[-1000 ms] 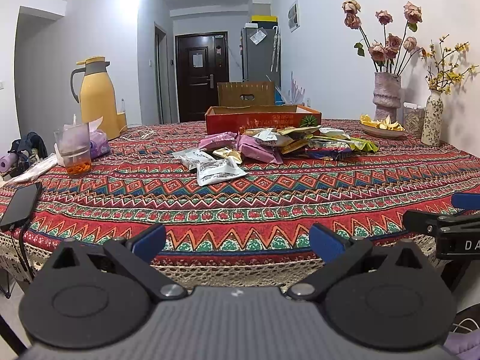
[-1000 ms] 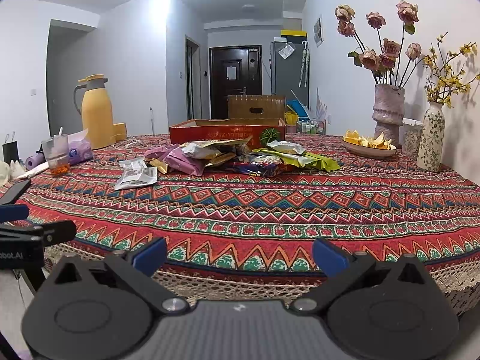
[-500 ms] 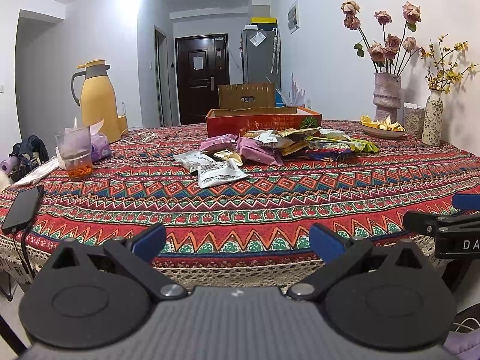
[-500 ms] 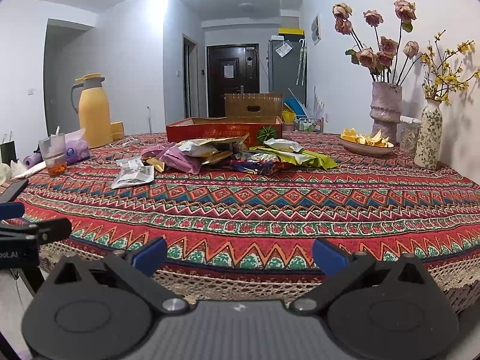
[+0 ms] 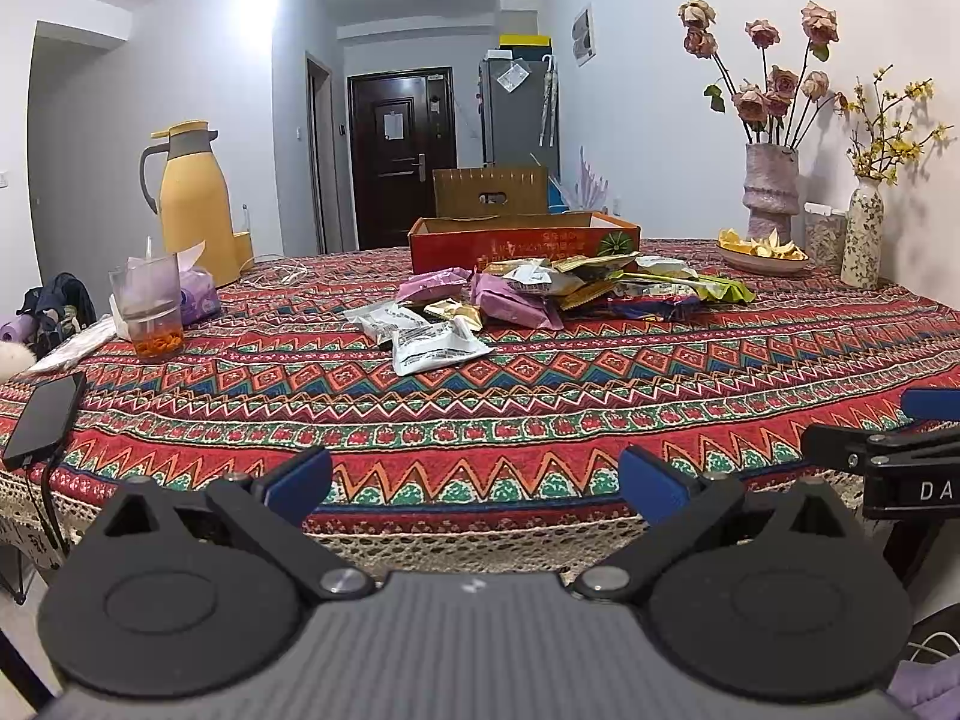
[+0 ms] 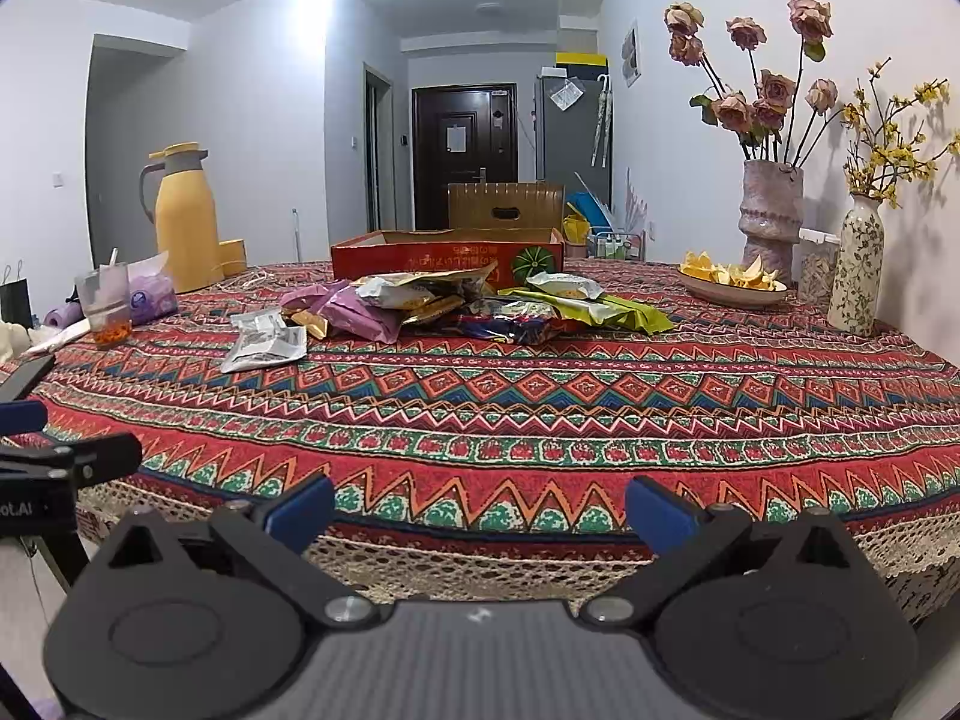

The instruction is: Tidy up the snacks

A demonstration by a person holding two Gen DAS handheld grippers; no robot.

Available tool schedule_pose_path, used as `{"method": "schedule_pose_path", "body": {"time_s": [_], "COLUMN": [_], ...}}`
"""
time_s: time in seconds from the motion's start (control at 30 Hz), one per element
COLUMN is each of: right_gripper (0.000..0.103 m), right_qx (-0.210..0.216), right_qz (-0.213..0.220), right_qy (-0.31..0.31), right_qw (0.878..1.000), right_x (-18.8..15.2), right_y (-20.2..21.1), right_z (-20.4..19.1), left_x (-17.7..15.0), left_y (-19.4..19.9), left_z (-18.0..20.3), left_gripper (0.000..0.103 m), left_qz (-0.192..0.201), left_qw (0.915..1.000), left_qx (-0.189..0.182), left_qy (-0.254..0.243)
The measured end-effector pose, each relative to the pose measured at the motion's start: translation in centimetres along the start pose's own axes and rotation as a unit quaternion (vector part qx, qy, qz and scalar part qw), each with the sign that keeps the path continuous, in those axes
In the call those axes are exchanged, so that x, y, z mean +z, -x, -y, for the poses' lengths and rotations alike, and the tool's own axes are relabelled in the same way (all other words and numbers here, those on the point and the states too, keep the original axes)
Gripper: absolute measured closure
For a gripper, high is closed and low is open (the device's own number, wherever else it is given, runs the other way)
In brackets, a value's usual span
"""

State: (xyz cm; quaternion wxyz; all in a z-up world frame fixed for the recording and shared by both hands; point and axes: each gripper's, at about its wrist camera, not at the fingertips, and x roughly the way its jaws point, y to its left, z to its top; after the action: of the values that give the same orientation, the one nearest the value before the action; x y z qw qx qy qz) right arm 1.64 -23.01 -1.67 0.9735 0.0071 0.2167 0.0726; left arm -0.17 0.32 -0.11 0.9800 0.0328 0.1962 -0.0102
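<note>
Left gripper (image 5: 474,480) and right gripper (image 6: 479,507): fingers spread apart, empty, poised at the near edge of the table (image 6: 540,396), as half a second earlier. Snack packets (image 6: 456,306) lay heaped mid-table, unmoved, just before the red cardboard box (image 6: 447,255). The view had barely shifted.

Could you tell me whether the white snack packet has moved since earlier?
No: the white snack packet still lies left of the purple packet, before the red box.
</note>
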Motion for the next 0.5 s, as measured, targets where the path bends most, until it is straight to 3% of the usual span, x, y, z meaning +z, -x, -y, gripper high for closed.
{"method": "schedule_pose_path", "body": {"time_s": [0.5], "right_gripper": [0.0], "right_qx": [-0.001], "right_qz": [-0.001], "right_qy": [0.0], "right_qw": [1.0], "right_x": [-0.03], "right_y": [-0.01], "right_z": [-0.13], "left_x": [0.06], "left_y": [-0.01], "left_z": [0.08], "left_gripper": [0.0], "left_qz": [0.001], "left_qw": [1.0], "left_qx": [0.0], "left_qy": [-0.004]}}
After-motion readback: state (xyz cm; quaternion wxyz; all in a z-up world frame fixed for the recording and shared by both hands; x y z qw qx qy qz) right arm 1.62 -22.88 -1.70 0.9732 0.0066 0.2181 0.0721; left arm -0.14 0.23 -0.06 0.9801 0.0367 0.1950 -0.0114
